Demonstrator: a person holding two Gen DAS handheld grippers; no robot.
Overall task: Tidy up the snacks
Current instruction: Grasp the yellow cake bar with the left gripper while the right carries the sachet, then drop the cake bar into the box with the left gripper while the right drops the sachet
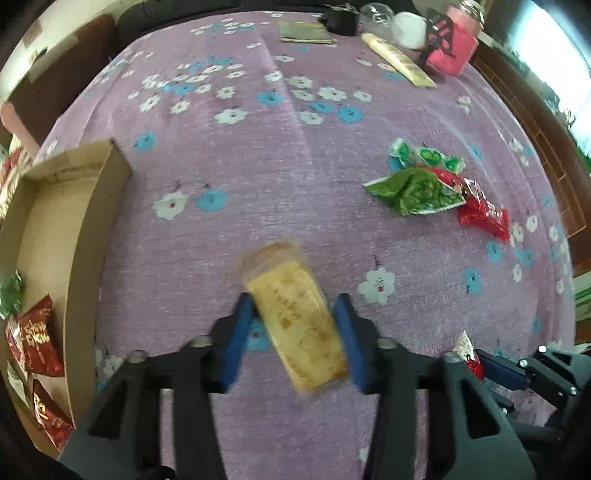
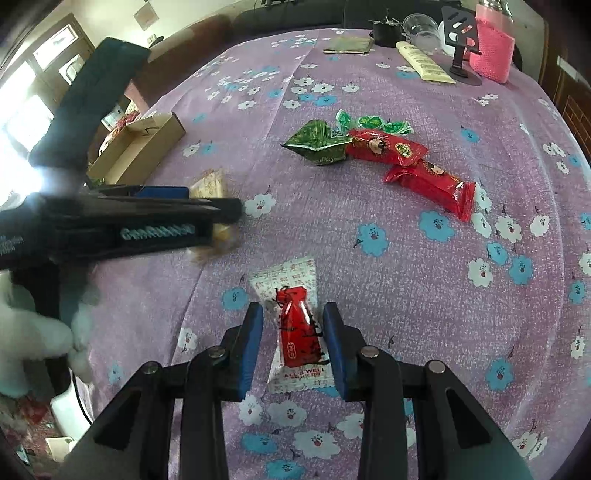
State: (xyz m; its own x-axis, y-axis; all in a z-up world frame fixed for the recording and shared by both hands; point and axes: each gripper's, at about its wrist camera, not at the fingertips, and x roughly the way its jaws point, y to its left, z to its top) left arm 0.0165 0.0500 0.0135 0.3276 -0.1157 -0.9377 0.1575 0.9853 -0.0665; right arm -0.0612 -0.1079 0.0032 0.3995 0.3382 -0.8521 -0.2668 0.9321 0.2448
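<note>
My left gripper (image 1: 295, 332) is shut on a yellow clear-wrapped snack (image 1: 295, 321), held above the purple flowered tablecloth (image 1: 258, 177). It also shows from the side in the right wrist view (image 2: 221, 218). My right gripper (image 2: 293, 343) has its blue pads on either side of a red-and-white snack packet (image 2: 297, 332); whether they press it is unclear. A cardboard box (image 1: 88, 229) at the left holds red packets (image 1: 38, 339). Loose green (image 2: 317, 144) and red snacks (image 2: 428, 184) lie mid-table.
At the far table edge stand a pink knitted holder (image 2: 493, 55), a cream tube (image 2: 424, 62), a clear cup (image 2: 421, 27), a black pot (image 2: 386, 31) and a flat olive packet (image 2: 349, 44). A gloved hand (image 2: 33, 332) holds the left gripper.
</note>
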